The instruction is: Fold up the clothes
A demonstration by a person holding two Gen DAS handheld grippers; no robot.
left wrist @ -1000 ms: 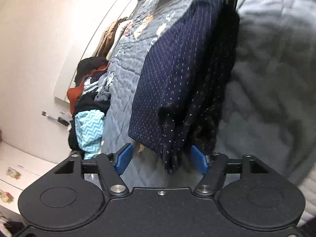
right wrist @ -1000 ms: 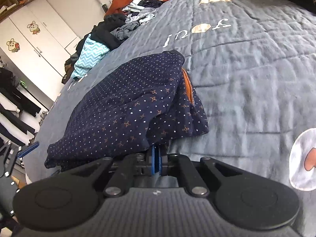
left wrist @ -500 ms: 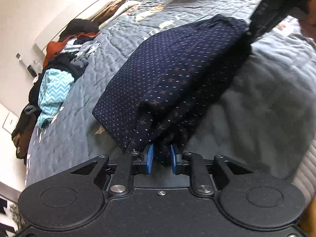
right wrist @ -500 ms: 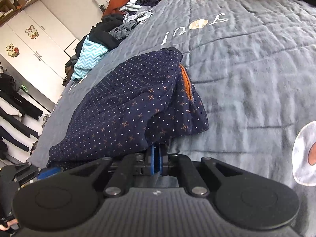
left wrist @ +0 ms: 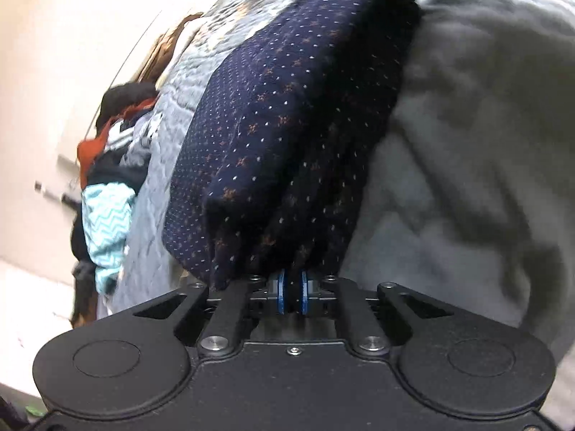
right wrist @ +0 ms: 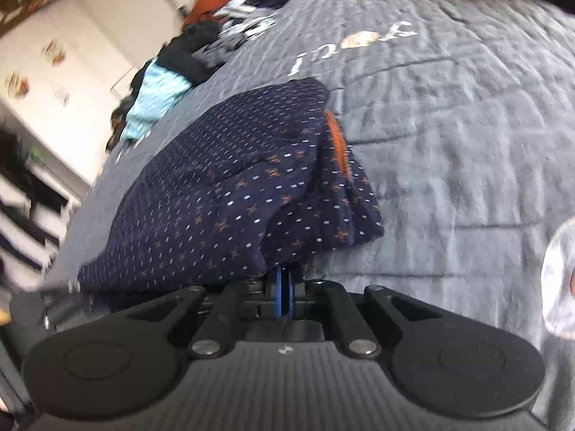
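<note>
left wrist: left gripper just pinched onto soft dotted navy garment; right gripper clamped on its bunched edge, over quilted grey bedspread.

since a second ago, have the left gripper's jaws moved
Yes. The left gripper stood open either side of the navy dotted garment; its jaws have just been closing and now pinch the near edge, which still lies on the grey quilt.

Before me, grey quilted bedspread with pale lettering, cream wall at my left, white cupboard doors bearing small stickers.
</note>
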